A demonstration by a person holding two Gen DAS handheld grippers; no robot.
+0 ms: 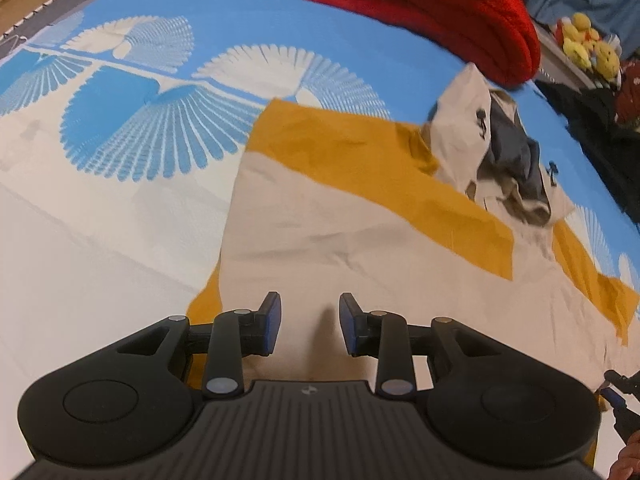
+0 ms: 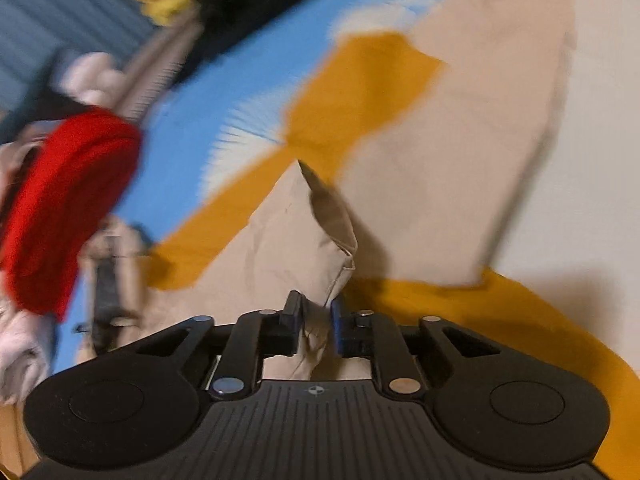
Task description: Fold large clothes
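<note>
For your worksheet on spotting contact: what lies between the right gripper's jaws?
A bunched fold of the beige garment, pinched by the right gripper; the right wrist view shows it.

Our two black tongs, each with blue pads

We see on the left tongs (image 1: 308,324) a matte black body with a ribbed middle plate, a small round crosshair mark, two round domed covers, and silver pivot pins on the link arms; the fingers (image 1: 273,322) carry blue pads. The right tongs (image 2: 316,326) look the same. A little skin (image 1: 626,460) shows at the left view's corner.
</note>
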